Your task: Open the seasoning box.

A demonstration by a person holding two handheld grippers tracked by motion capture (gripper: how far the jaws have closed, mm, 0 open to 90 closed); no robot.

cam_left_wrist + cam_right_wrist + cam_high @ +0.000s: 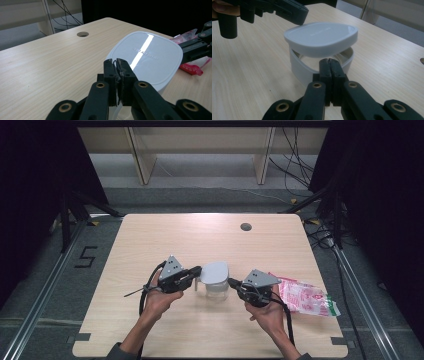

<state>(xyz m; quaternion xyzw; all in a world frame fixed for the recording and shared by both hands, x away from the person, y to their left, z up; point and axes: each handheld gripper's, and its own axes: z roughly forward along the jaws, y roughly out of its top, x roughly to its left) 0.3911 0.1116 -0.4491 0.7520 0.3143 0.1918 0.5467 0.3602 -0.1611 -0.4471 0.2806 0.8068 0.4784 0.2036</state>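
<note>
Right gripper view tells you the most here. The white lid is hanging tilted above the tub, not seated on it, and there's a clear gap on the side facing you. Your left gripper has it by the far edge, fingers closed on the lid's rim.

In the left gripper view the fingers are pressed together with just a thin bit of the rim between them, and the rest of the lid stretches away straight ahead.

Your right gripper is closed too, with its tips right at the tub's near wall. I honestly can't tell if they've pinched the wall or are just resting against it.

From the high view, the tub sits mid-worktop between your two hands, with the left gripper on one side and the right gripper on the other. The pink packet is off to the right, out of the way.

So the whole thing turns on this: the lid is above the tub and hinged off your left hand only. I'd say the lid comes away up and to your left, while the right hand is the nearer one for steadying the tub.
</note>
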